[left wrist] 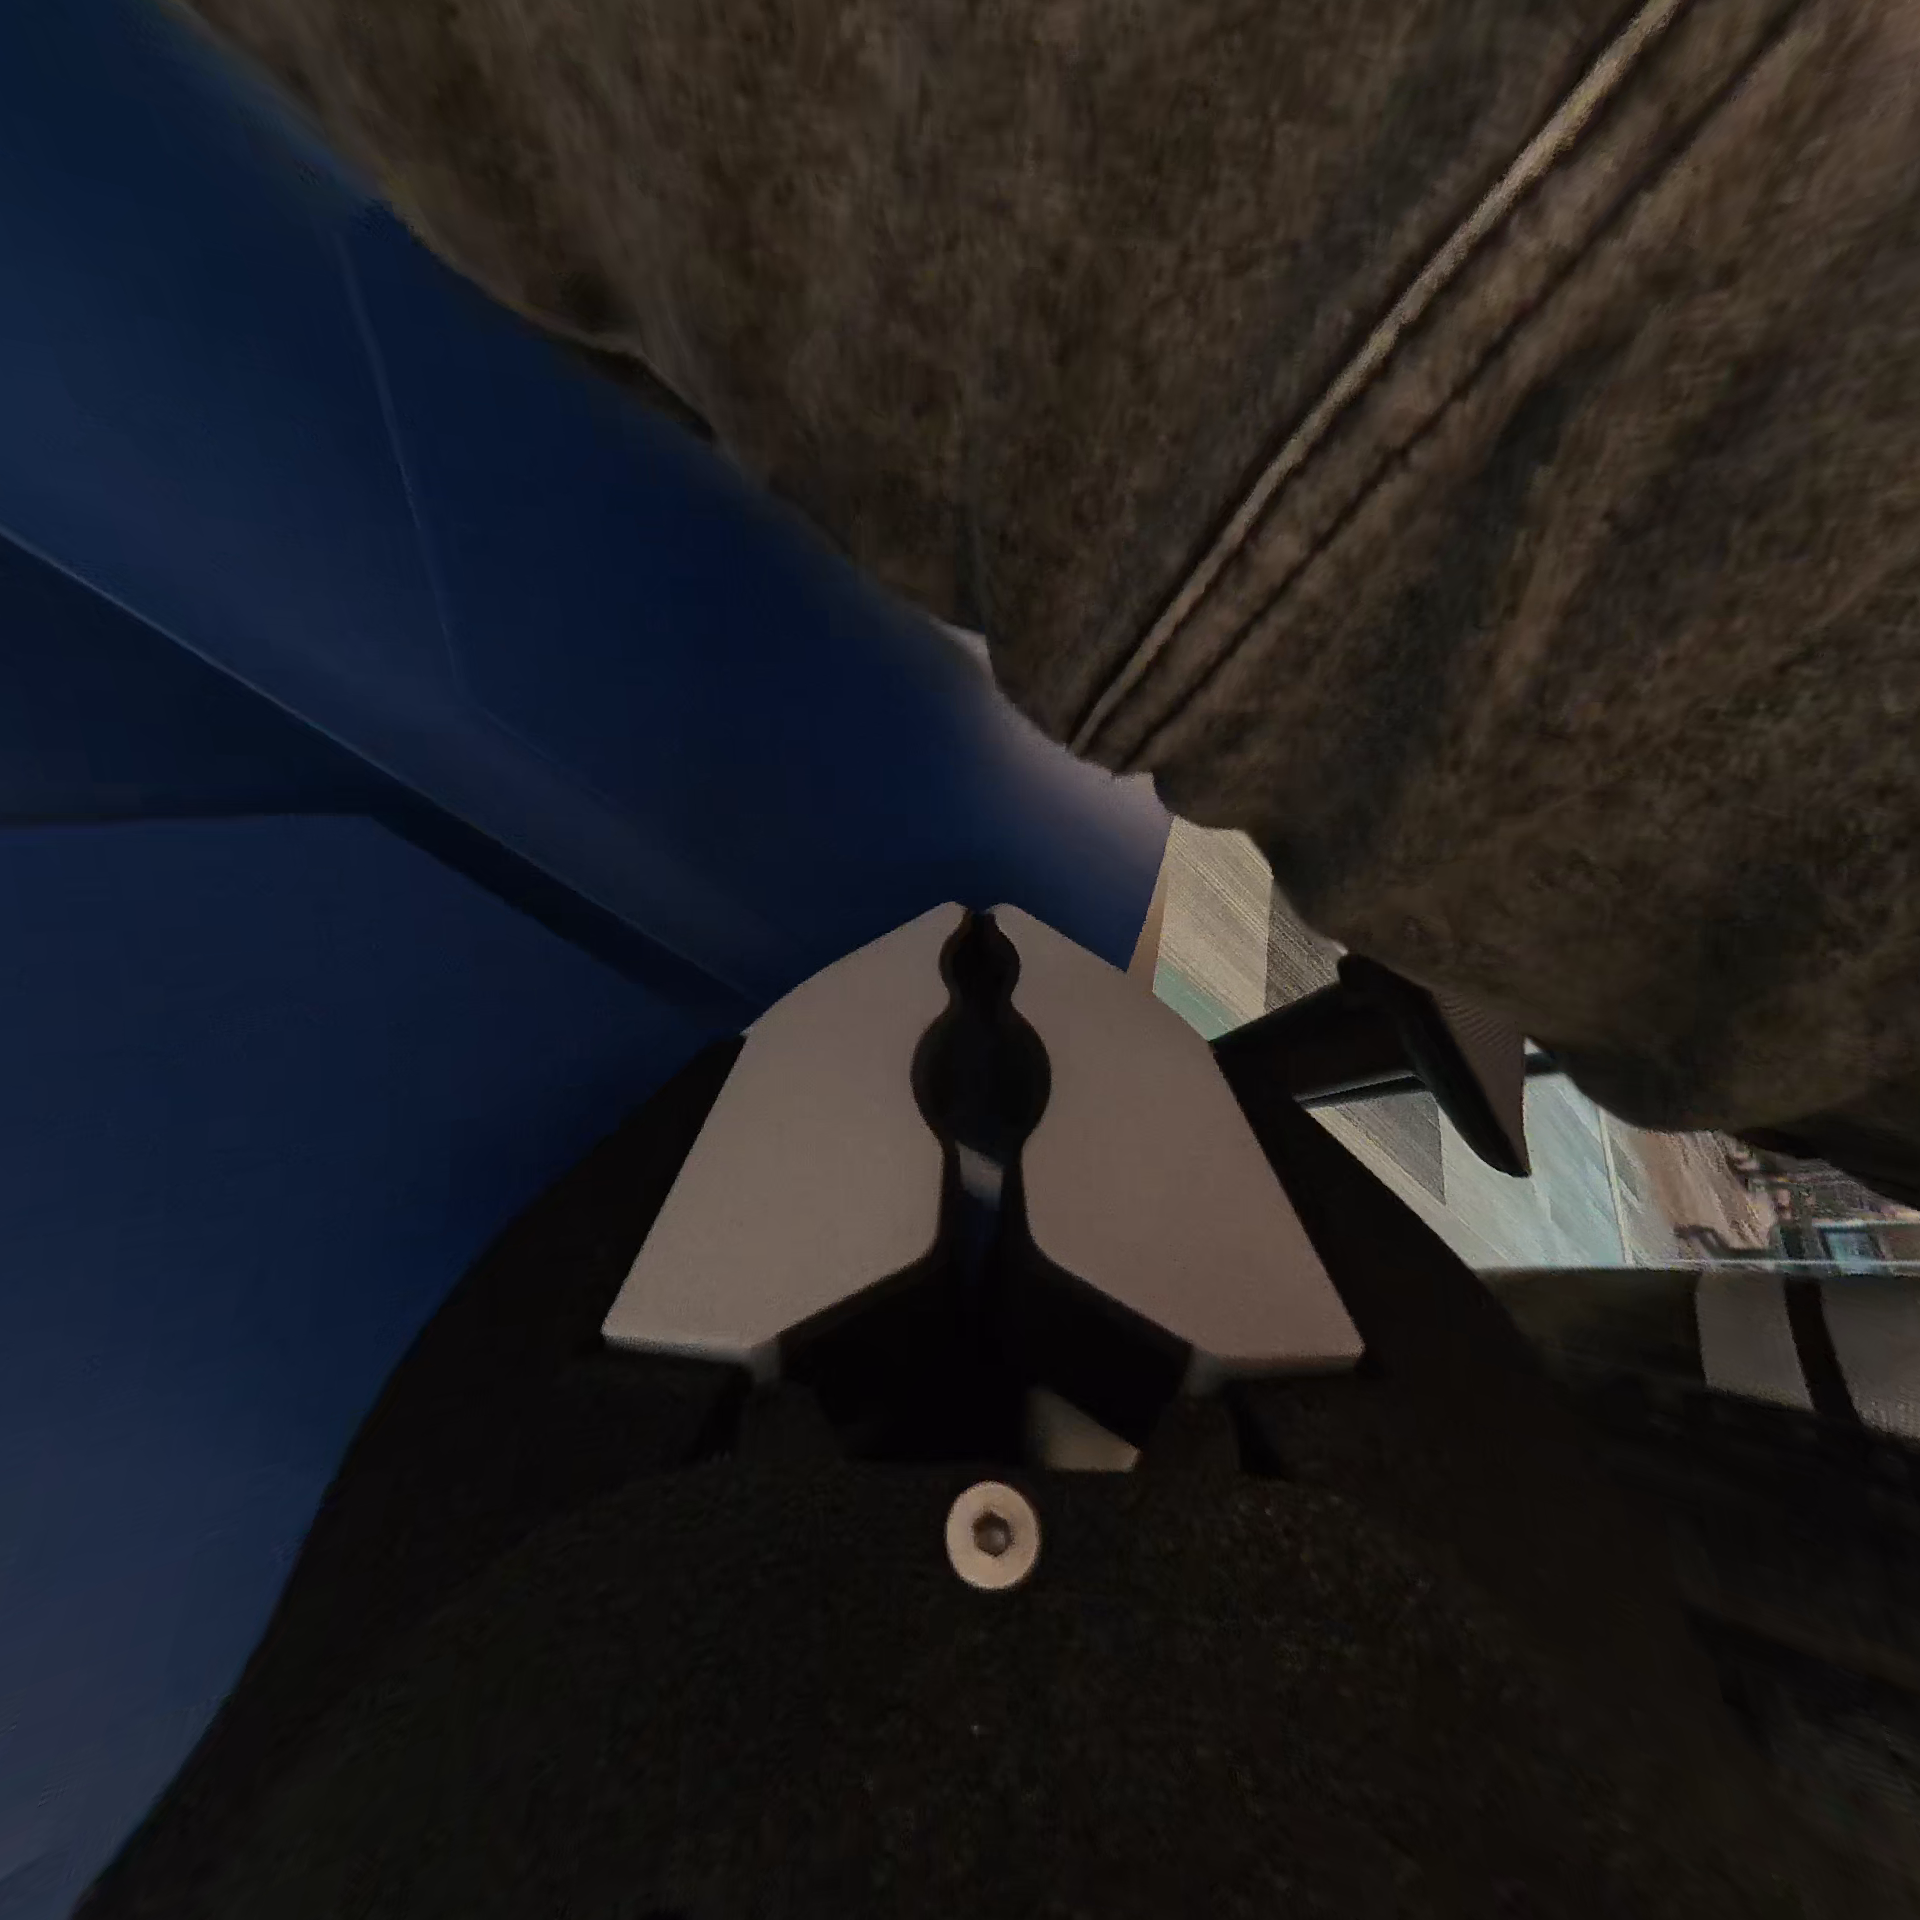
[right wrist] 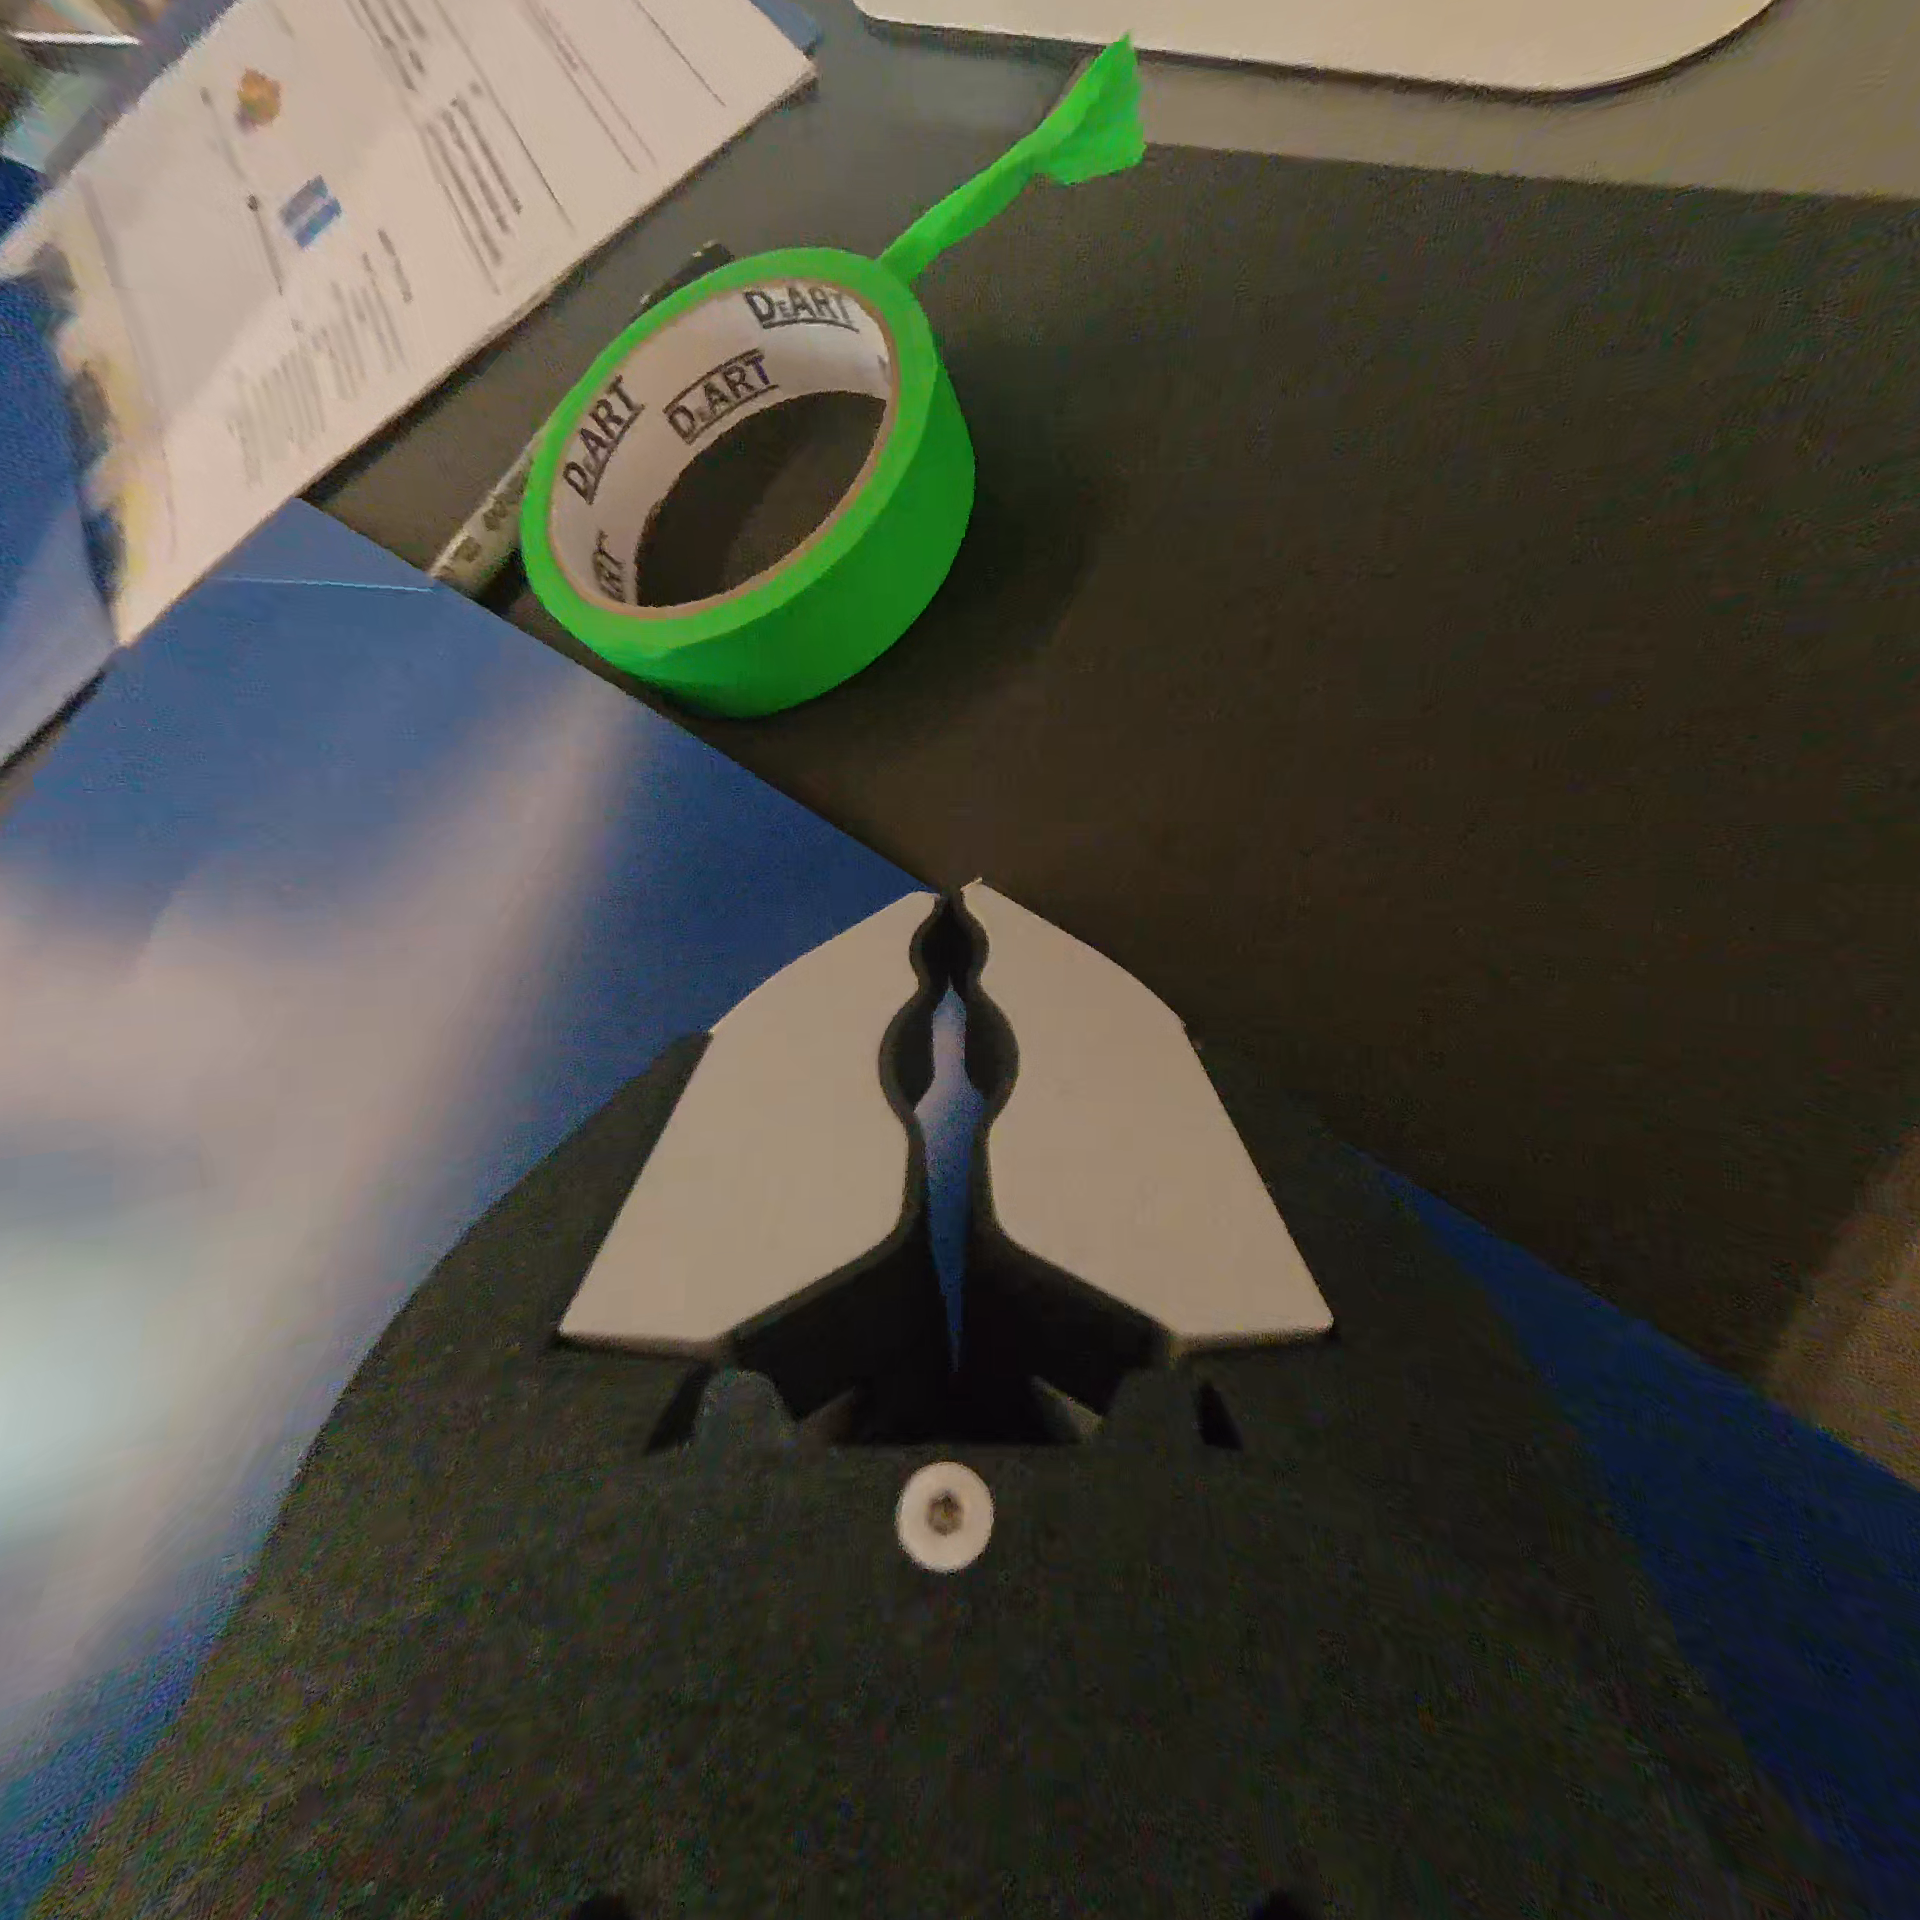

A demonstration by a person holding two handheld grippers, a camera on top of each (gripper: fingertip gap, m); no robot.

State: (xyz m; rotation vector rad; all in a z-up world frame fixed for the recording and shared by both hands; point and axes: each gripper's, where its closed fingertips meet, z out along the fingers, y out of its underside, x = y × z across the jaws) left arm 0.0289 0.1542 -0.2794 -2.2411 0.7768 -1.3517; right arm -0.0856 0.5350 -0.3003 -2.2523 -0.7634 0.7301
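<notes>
A glossy blue sheet [right wrist: 343,935] lies over the dark table [right wrist: 1455,623] and runs between my right gripper's fingers. My right gripper [right wrist: 954,902] is shut on it, and blue shows in the slot and on both sides. In the left wrist view the same blue sheet [left wrist: 312,727], creased, fills the left side. My left gripper [left wrist: 982,916] is shut with its tips at the sheet's edge, and blue shows in its slot. A green tape roll [right wrist: 831,582] with a loose tail lies flat just beyond the right gripper.
Grey-brown denim of a person's clothing [left wrist: 1247,416] fills the upper right, close to the left gripper. A black device part [left wrist: 1434,1049] sits right of it. A marker pen [right wrist: 483,535] lies by the tape. Printed white paper [right wrist: 364,208] is at far left, a white board [right wrist: 1351,42] at the top.
</notes>
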